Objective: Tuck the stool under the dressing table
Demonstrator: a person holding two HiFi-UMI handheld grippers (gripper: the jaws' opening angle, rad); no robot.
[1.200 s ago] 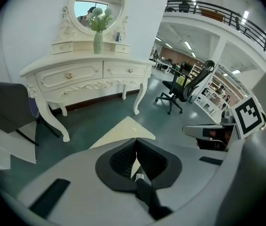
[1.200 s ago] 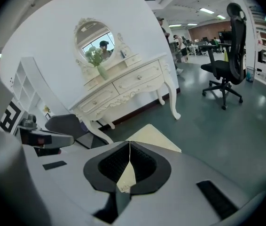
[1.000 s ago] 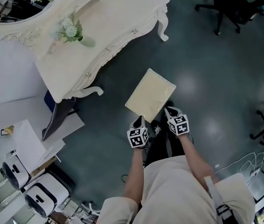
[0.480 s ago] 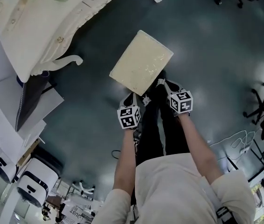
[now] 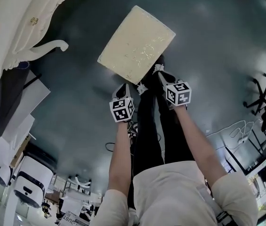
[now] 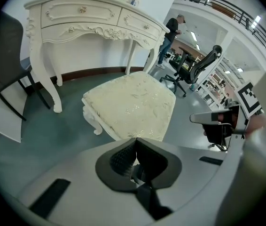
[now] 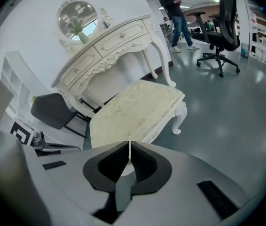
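**First:** Grey-green floor [image 5: 227, 41] is filling most of the head view, isn't it?

**Second:** It is. The cream dressing table [image 5: 11, 27] is standing at the upper left, its carved leg curling out, and a dark grey chair [image 5: 10, 95] is sitting just beside it.

**First:** Where is the stool sitting?

**Second:** The stool [image 5: 136, 44] is standing out on the open floor, well apart from the dressing table and not under it. Its pale upholstered seat is facing up, and its near edge is lying just ahead of the person's black-trousered legs.

**First:** And the grippers?

**Second:** Both are pointing down at that near edge, one towards each corner. The left gripper [image 5: 122, 89] is keeping its jaws pressed together with nothing between them. The right gripper [image 5: 158, 70] is showing only a hairline slit, since its jaws have just been opening a touch, and nothing is sitting in it. I cannot tell whether either tip is touching the seat.
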